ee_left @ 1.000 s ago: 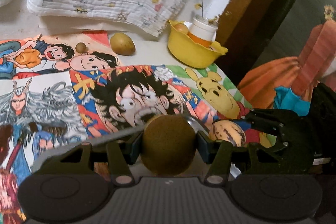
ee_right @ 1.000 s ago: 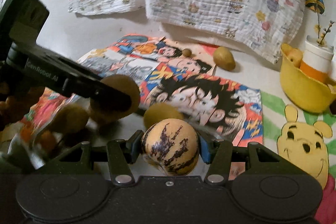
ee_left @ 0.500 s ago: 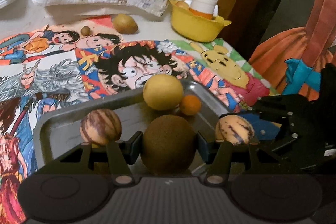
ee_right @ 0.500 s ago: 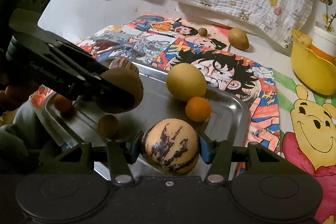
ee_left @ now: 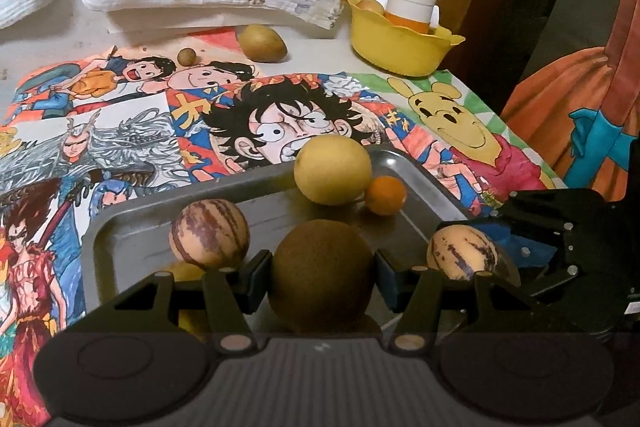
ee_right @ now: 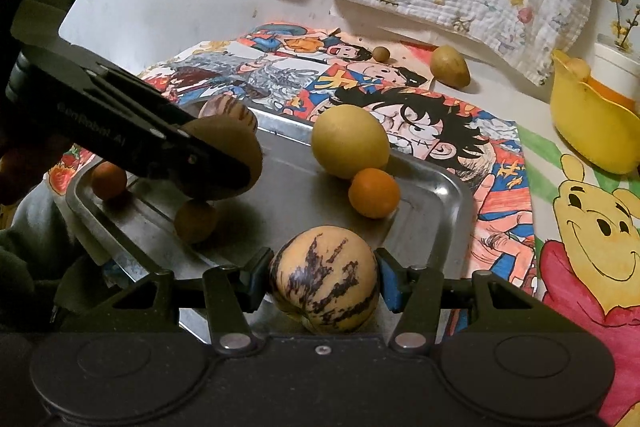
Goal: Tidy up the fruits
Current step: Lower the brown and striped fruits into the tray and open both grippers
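Note:
My left gripper (ee_left: 322,277) is shut on a round brown kiwi (ee_left: 320,263) and holds it low over the steel tray (ee_left: 132,235). From the right wrist view that kiwi (ee_right: 234,157) hangs just above a small brown fruit (ee_right: 196,221). Over the tray's near edge (ee_right: 432,195), my right gripper (ee_right: 324,281) is shut on a purple-streaked pepino melon (ee_right: 324,279), which also shows in the left wrist view (ee_left: 462,253). The tray holds a yellow fruit (ee_left: 332,169), a small orange (ee_left: 386,195) and a second striped pepino (ee_left: 209,234).
A yellowish-brown oval fruit (ee_left: 262,43) and a tiny brown one (ee_left: 186,56) lie on the cartoon mat beyond the tray. A yellow bowl (ee_left: 400,43) with a white cup stands at the back right. A patterned cloth hangs behind. Another small orange (ee_right: 109,179) sits at the tray's left end.
Both grippers came forward and down over the tray with their fruits still held, so the tray's contents rose into view. In the last half second they hardly moved.

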`<state>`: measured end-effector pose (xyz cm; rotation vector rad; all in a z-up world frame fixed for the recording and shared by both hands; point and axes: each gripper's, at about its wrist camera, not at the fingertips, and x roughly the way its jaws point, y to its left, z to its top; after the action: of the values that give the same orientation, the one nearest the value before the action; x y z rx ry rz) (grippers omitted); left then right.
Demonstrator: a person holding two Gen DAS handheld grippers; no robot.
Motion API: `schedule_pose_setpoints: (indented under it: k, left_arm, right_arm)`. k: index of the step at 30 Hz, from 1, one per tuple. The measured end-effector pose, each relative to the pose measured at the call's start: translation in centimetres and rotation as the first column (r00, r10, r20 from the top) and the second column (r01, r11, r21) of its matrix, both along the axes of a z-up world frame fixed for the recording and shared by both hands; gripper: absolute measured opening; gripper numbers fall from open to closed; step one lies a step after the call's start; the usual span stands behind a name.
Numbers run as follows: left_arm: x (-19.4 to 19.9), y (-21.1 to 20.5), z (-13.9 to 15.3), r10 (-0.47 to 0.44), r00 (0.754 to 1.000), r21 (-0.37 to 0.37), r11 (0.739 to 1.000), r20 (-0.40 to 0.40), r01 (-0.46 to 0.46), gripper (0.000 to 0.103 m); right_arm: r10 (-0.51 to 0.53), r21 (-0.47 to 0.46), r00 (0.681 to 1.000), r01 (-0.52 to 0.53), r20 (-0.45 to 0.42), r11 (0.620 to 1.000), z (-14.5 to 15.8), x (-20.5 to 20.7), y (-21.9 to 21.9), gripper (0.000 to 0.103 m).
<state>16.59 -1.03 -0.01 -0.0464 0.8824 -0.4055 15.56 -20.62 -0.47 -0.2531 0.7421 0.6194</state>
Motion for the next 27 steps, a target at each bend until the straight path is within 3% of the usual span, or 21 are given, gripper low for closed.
schedule_pose_setpoints:
  k: [6,11,21,27]
  left_arm:
    - [-0.9,0.5,-0.1,0.019,1.000,0.008,1.000,0.002,-0.019,0.061]
    - [-2.0,0.5,0.6,0.020,0.999,0.026,0.999,0.039,-0.021,0.070]
    - [-6.6,1.4,2.1,0.035,0.989,0.059,0.997,0.143,-0.044,0.093]
    - [-9.9,3.1,2.8,0.065,0.981,0.068,0.995,0.184,-0.079,0.102]
  right_arm:
    - [-0.006,0.015,1.000,0.006,0.012,1.000,0.0,-0.4,-0.3,0.059]
    - [-0.007,0.027,1.000,0.006,0.027,1.000,0.5,-1.1,-0.5,0.065]
    - [-0.001,0.062,0.998,-0.002,0.059,0.998,1.8,-3.6,-1.1,0.095]
    - [0.021,0.052,0.998,-0.024,0.057,0.998,2.3,-5.0,-1.0,0.101]
